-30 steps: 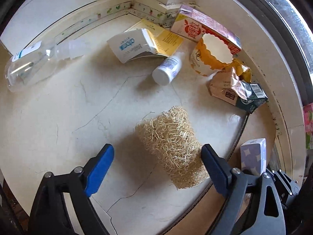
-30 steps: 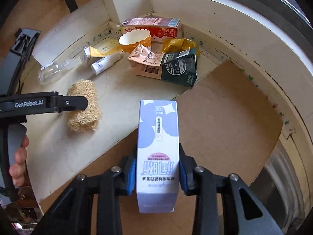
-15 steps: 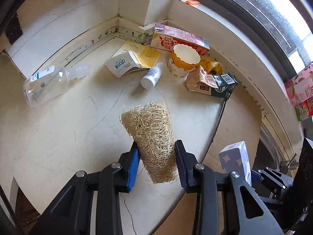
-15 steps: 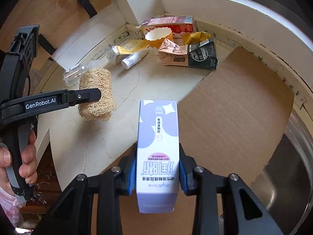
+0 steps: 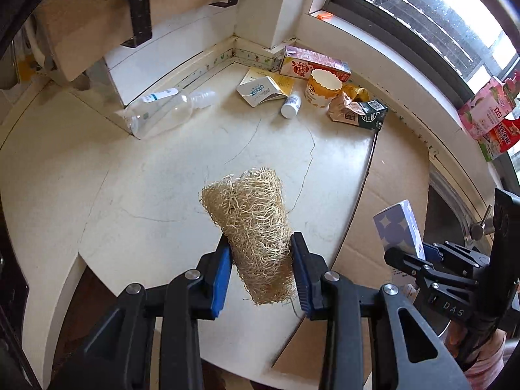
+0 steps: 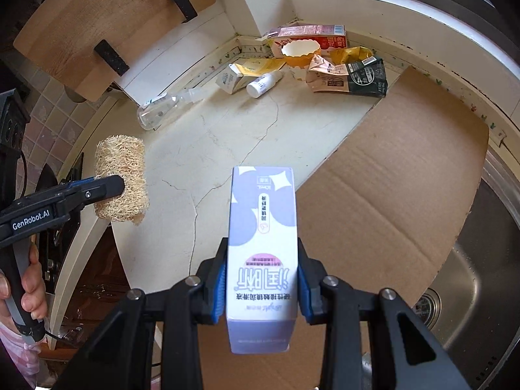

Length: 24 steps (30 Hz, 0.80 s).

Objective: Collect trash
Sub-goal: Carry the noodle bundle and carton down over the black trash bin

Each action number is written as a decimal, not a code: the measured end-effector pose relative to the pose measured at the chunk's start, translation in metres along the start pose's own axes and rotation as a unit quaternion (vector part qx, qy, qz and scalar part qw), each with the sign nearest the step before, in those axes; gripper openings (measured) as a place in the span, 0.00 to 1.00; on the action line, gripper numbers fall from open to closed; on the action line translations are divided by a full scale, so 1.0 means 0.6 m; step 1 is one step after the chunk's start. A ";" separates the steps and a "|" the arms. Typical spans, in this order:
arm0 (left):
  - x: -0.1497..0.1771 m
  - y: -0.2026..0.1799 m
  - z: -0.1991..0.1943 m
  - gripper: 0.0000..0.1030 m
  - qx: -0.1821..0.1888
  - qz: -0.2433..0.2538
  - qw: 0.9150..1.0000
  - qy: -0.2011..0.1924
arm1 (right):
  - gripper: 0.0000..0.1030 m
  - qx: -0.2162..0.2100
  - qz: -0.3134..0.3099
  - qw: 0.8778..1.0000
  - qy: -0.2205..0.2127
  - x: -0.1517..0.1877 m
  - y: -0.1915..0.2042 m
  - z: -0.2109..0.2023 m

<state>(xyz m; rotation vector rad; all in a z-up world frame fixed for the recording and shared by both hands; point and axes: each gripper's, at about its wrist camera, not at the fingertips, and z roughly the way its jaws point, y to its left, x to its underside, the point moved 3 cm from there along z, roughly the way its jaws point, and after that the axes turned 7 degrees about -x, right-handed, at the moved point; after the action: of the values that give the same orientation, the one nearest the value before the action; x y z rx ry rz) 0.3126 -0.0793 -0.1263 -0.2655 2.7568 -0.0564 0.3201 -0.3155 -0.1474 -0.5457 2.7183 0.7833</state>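
Left wrist view
Left gripper (image 5: 261,276): jaws closed on the loofah (image 5: 252,227), blue pads pressing its lower sides.
Loofah: lifted clear of the white counter (image 5: 146,178), tilted, its frayed top leaning left.
Trash pile: in the far corner, a pink carton (image 5: 313,65) by the wall, a yellow paper cup (image 5: 323,91) in front of it, a crumpled dark bag (image 5: 360,113) to the right, a small white bottle (image 5: 291,107) and a white box (image 5: 260,91) to the left.
Clear bottle (image 5: 162,113): on its side, apart from the pile, near the left wall.
Right gripper (image 5: 419,253): at the right edge, gripping a purple box (image 5: 398,227).

Right wrist view
Right gripper (image 6: 261,289): jaws clamped on the purple box (image 6: 263,253), which stands upright between the pads with its print upside down.
Below the box: a cardboard sheet (image 6: 390,178) covering part of the steel sink (image 6: 481,260).
Left gripper (image 6: 110,188): at the left, holding the loofah (image 6: 122,178) over the counter's edge.
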 end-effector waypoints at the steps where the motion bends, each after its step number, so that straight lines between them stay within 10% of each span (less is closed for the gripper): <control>1: 0.007 0.009 -0.009 0.32 0.001 0.001 1.000 -0.001 | 0.34 0.000 0.002 1.000 -0.003 0.005 0.010 -0.004; 24: 0.209 0.175 -0.190 0.32 0.058 0.077 0.995 -0.038 | 0.34 0.025 0.029 0.996 -0.079 0.160 0.270 -0.077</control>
<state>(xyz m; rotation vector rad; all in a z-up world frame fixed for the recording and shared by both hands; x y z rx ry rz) 0.1376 0.0003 -0.0727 -0.0225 2.6766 -0.1630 0.1591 -0.2408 -0.0686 -0.3777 2.6094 0.7383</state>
